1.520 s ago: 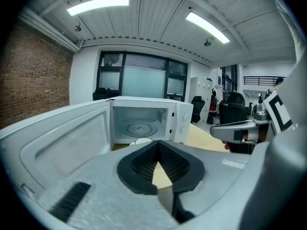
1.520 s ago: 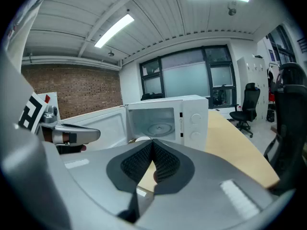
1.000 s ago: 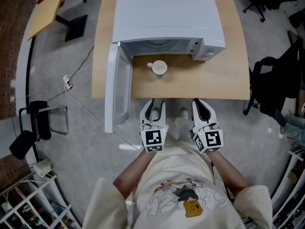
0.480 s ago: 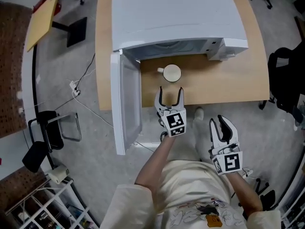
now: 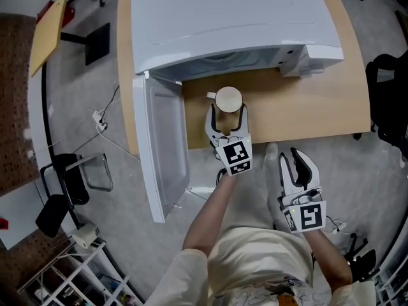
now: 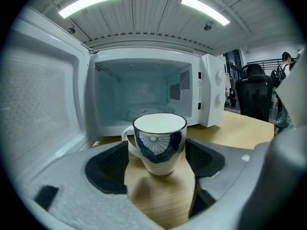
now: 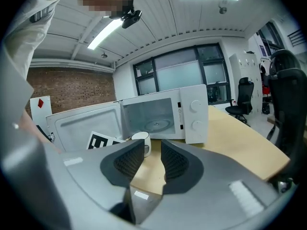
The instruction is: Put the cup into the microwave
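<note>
No word, brand or number can be read anywhere. The only signs are black-and-white square markers, one each on the left hand-held gripper (image 5: 227,111) and the right hand-held gripper (image 5: 296,164), both in front of the microwave (image 5: 229,24).

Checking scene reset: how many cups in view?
1. The blue-patterned white cup stands on the table before the open microwave, between the left gripper's jaws, which have just been opening. None inside.

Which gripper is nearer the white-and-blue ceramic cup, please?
Left. The left gripper, jaws just opened, straddles the cup without touching; the right gripper, also just opened and empty, hangs short of the wooden table.
</note>
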Available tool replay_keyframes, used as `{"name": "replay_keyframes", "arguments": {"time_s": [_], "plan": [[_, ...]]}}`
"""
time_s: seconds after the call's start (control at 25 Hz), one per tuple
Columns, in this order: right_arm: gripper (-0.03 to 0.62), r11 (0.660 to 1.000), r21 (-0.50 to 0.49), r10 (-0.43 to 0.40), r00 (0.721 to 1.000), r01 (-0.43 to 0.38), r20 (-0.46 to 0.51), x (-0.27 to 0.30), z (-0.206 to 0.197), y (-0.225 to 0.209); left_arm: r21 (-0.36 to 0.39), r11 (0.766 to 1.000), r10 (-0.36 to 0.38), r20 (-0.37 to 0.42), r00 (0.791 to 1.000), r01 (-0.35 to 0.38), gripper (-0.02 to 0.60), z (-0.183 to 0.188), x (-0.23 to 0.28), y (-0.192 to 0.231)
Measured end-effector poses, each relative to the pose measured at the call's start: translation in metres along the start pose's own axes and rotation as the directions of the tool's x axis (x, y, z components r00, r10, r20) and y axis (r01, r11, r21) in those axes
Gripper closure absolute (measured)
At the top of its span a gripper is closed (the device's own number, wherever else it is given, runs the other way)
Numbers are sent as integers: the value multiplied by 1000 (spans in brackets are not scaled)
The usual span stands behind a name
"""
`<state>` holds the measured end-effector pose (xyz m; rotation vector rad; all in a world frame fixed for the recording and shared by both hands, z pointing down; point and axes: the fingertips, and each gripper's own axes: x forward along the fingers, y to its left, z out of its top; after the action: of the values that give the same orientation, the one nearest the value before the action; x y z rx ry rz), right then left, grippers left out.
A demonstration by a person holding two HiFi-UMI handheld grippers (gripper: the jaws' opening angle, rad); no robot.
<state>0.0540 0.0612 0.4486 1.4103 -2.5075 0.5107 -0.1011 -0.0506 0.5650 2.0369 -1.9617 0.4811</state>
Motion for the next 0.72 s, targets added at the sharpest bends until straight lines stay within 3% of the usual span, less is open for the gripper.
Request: {"name": "replay_keyframes", "arguments": {"time_s": [0.4, 0.72], "plan": [[476, 1000, -24, -2, 1000, 2, 1, 24, -7, -3, -2, 1000, 20, 12, 1000, -20, 169, 7, 24, -2], [476, 999, -39, -9, 1000, 8, -24, 18, -15, -7, 2, 1000, 27, 15, 1000, -27, 195, 11, 28, 2]]}}
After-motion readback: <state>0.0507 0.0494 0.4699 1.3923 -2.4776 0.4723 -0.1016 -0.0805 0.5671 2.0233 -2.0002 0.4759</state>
